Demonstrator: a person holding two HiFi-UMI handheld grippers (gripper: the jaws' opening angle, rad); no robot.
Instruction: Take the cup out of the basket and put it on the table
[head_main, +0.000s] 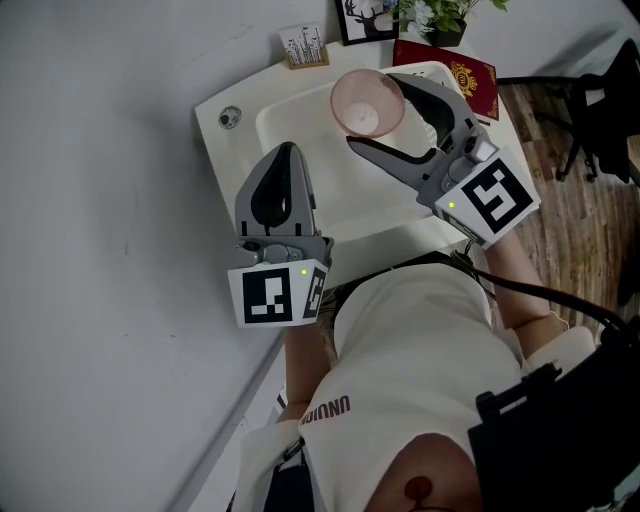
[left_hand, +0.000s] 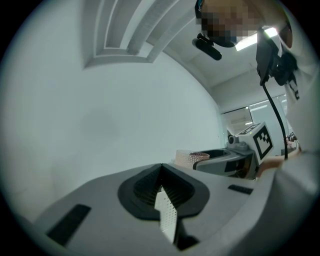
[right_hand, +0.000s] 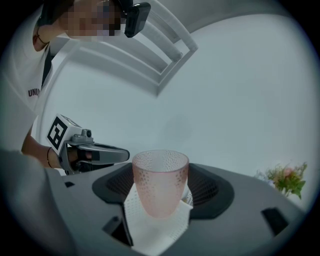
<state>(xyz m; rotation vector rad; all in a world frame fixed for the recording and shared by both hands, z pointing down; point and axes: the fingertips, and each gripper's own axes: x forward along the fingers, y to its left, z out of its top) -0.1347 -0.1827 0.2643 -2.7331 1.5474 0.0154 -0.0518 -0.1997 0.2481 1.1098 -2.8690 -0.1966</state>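
Right gripper (head_main: 375, 115): jaws pinching the cup (head_main: 365, 100), one jaw on each side of its lower wall. The white pads (right_hand: 150, 225) are pressed against the cup in the right gripper view. Cup is pink, translucent and dimpled, upright with the mouth up. It sits over the far half of the white table (head_main: 225, 145), towards the right. Can't tell if its base touches the top.

Left gripper (head_main: 287, 155): jaws pressed together, nothing between them. It is over the table's near-left part, well apart from the cup, tips pointing to the far edge. The left gripper view shows the cup and right gripper off to its right, against a plain wall.

Far edge of the table: small card stand (head_main: 303, 45), picture frame (head_main: 365, 18), plant (head_main: 440, 15), red booklet (head_main: 470, 85) just beside the right gripper's upper jaw. Small round fitting (head_main: 229, 117) at the far-left corner. Wood floor (head_main: 560, 215) to the right of the table.
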